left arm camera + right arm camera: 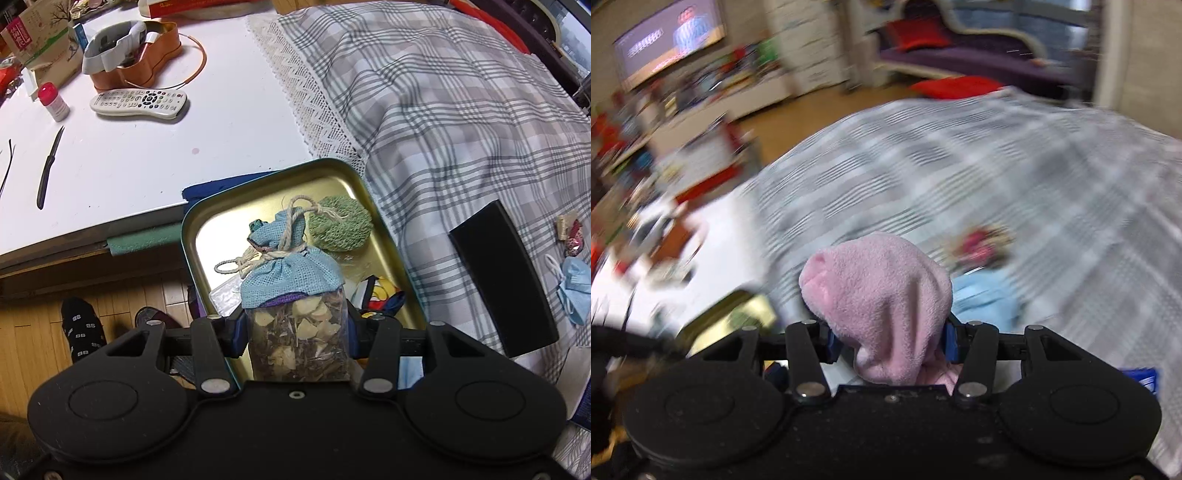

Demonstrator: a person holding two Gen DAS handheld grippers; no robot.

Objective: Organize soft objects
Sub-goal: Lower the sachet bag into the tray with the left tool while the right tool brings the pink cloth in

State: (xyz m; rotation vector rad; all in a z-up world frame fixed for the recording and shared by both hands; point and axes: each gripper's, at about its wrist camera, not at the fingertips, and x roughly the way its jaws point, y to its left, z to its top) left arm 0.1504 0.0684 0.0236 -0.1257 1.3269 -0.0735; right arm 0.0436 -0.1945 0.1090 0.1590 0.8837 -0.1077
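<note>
The left gripper (295, 332) is clamped on a sachet (295, 295), a clear pouch of dried bits capped in light blue cloth and tied with twine, pinched at its clear lower half between the two blue-padded fingers. It hangs just over the gold tin tray (207, 236), whose open inside fills the view behind it. At about one o'clock from the sachet a green knitted pad (341, 229) already lies in the tray, and at four o'clock some bright fabric (380, 295) sits against the tray's near side. Off at three o'clock, on the plaid bedcover (461, 110), a light blue face mask (576, 288) waits loose, beside a black case (506, 277).

The right gripper (888, 338) is closed on a pink fleece piece (882, 295), bunched up and bulging out above the fingers. That view is smeared with motion; the tray's gold edge (738, 317) shows at about nine o'clock.

To my eye this is the placing step: the sachet looks ready to go down among the other soft things. The next move seems to call for lowering it into the free middle of the tray and letting go gently, then bringing the pink piece across.
</note>
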